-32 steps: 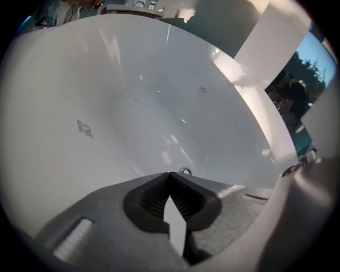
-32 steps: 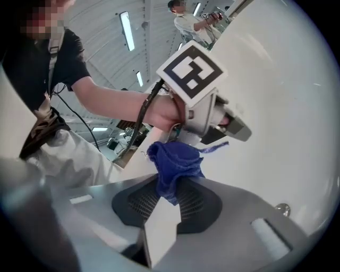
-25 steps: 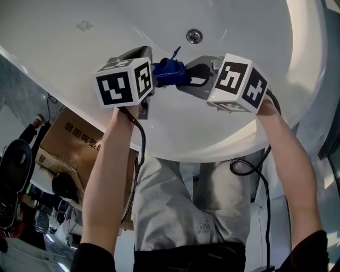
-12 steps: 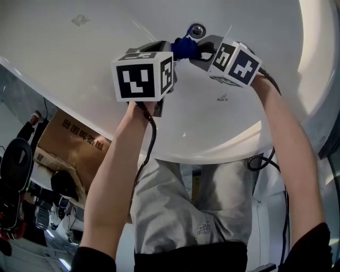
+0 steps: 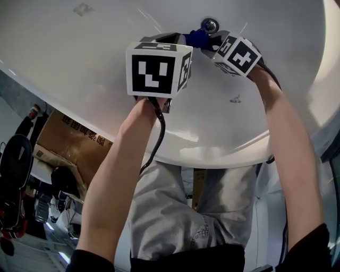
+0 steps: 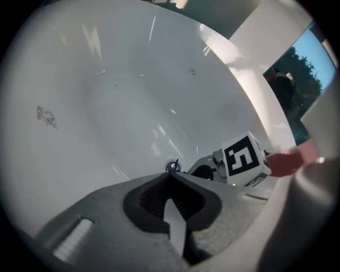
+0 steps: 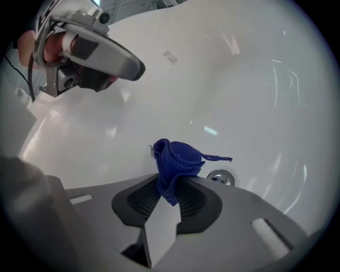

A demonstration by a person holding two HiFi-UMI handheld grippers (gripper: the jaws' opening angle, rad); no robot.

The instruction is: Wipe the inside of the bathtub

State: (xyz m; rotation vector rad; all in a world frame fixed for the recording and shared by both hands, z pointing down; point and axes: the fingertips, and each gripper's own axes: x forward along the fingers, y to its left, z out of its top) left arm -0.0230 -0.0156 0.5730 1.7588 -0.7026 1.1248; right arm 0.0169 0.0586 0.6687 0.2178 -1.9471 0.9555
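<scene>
Both grippers are down inside the white bathtub (image 5: 79, 69). My right gripper (image 7: 171, 187) is shut on a bunched blue cloth (image 7: 175, 162), which sticks out past its jaws just short of the chrome drain (image 7: 219, 177). In the head view the blue cloth (image 5: 197, 37) shows between the two marker cubes, next to the drain (image 5: 209, 25). My left gripper (image 6: 171, 180) has its jaws together with nothing between them; the drain (image 6: 171, 168) lies right beyond its tip. The right gripper's marker cube (image 6: 244, 159) shows to its right.
A grey smudge (image 6: 47, 116) marks the tub wall on the left; further small marks (image 5: 82, 9) sit on the tub floor. Outside the rim are a cardboard box (image 5: 69, 146) and dark clutter (image 5: 16, 175) at the lower left. The person's legs (image 5: 175, 212) stand against the tub rim.
Both grippers have moved farther into the tub toward the drain, the blue cloth going with the right one. The left marker cube has come up and to the right.
</scene>
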